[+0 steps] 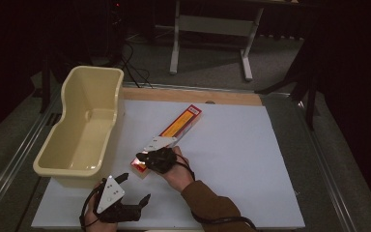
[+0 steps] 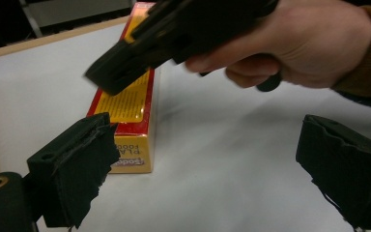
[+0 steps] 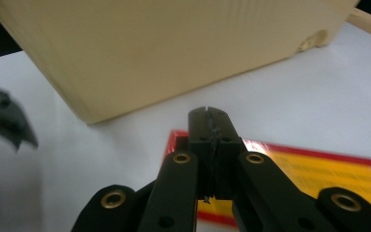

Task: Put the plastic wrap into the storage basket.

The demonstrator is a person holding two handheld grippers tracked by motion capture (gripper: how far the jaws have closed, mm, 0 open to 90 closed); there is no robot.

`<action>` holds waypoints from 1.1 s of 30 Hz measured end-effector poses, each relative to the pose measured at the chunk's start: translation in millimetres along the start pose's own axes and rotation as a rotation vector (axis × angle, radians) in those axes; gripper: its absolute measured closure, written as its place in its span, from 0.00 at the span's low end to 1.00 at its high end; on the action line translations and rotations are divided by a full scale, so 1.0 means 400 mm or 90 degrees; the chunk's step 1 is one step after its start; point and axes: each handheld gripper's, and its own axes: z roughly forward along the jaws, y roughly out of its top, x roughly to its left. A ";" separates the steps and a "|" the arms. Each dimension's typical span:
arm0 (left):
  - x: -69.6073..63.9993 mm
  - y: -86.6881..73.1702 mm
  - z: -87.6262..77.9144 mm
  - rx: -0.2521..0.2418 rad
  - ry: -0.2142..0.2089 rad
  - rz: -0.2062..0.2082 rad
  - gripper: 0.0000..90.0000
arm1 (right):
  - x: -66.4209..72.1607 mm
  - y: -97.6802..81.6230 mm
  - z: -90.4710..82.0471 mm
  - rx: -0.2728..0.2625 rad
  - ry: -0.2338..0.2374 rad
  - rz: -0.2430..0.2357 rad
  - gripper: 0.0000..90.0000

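Box (image 1: 181, 123), tub (image 1: 84, 126) on table (image 1: 251, 159)

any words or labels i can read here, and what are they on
"PLA..." over "FOOD", upside down on the near end of the red and yellow box; the word below is too blurred.
Small print on the box's yellow top: too small to read.
Cream tub: no text.

Glossy red-and-yellow cardboard box (image 1: 179, 124); smooth cream plastic tub (image 1: 107, 79); matt white desk (image 1: 251, 159) with a wooden edge; tongs' black pads (image 2: 79, 159) rough, frayed.
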 end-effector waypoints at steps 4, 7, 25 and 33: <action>0.001 -0.001 -0.003 -0.001 0.003 0.000 0.08 | 0.013 0.012 0.040 0.018 0.001 -0.007 1.00; 0.001 -0.001 -0.005 -0.004 0.002 0.001 0.08 | 0.022 0.019 0.065 0.031 -0.001 -0.014 1.00; 0.000 -0.002 -0.014 -0.011 0.009 0.002 0.08 | 0.054 0.019 0.071 0.142 -0.003 -0.059 1.00; -0.005 -0.002 -0.008 -0.009 0.007 0.003 0.08 | 0.031 -0.046 -0.062 0.151 0.001 -0.055 1.00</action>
